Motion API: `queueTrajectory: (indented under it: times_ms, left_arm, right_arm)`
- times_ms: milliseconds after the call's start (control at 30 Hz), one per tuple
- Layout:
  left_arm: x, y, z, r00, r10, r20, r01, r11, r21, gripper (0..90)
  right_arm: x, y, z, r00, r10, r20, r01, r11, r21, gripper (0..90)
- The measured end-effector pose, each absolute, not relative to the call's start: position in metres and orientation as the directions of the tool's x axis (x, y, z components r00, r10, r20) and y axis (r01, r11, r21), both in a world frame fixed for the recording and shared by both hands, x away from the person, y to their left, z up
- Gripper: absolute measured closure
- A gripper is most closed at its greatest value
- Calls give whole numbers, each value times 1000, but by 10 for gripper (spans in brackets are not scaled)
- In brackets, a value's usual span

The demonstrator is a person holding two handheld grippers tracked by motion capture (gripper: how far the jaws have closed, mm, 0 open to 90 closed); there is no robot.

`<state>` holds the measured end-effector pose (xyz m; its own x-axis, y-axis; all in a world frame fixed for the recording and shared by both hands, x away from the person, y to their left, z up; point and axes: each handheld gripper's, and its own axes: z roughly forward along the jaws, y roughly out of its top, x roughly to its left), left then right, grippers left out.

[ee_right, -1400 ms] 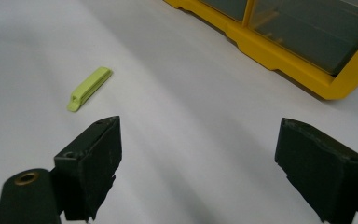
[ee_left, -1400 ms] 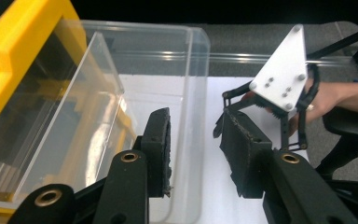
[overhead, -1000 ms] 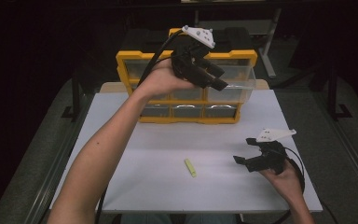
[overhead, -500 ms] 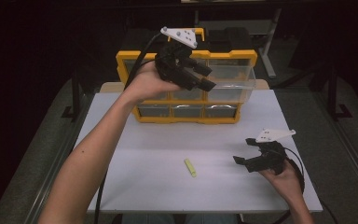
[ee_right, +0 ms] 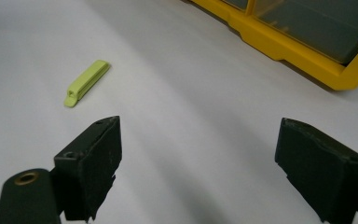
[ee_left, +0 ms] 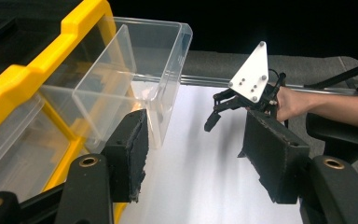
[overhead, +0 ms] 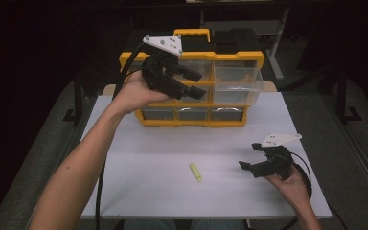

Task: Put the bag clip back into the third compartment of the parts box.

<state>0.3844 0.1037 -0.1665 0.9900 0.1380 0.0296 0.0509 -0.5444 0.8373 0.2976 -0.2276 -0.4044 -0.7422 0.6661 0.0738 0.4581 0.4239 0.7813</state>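
A yellow organizer (overhead: 191, 55) with clear drawers stands at the back of the white table. One clear drawer (overhead: 237, 86) on its right side is pulled out; in the left gripper view this drawer (ee_left: 135, 79) looks empty. My left gripper (overhead: 201, 85) hovers in front of the organizer, left of that drawer. Its jaws have just been opening and stand open (ee_left: 200, 149) with nothing between them. A small yellow-green piece (overhead: 195, 172) lies flat on the table. My right gripper (overhead: 249, 155) rests low at the front right, open (ee_right: 200, 158) and empty, with the piece (ee_right: 86, 82) ahead to its left.
The white table (overhead: 139, 148) ends a little in front of the right hand. Dark floor and metal frame legs surround it. The organizer's bottom row of drawers (overhead: 191, 114) is closed. The person's left forearm (overhead: 76, 167) crosses the table's left side.
The left gripper has moved to the left and slightly down, away from the pulled-out drawer, and its jaws have spread wider. The right gripper and the yellow-green piece have stayed put.
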Motion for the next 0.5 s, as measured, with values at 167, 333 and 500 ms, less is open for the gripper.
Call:
queueTrajectory:
  times_ms: [167,333,500]
  left_arm:
    - [379,119,-175,986,166,30,63,-531,845,388]
    - [375,129,-180,982,186,30,73,-526,847,374]
    - [371,140,-186,978,206,28,85,-521,849,360]
  right_arm:
    - [298,-225,-406,-749,659,67,450,432,782,139]
    - [298,-224,-406,-750,658,67,450,435,780,139]
    - [298,-223,-406,-751,656,71,449,430,783,139]
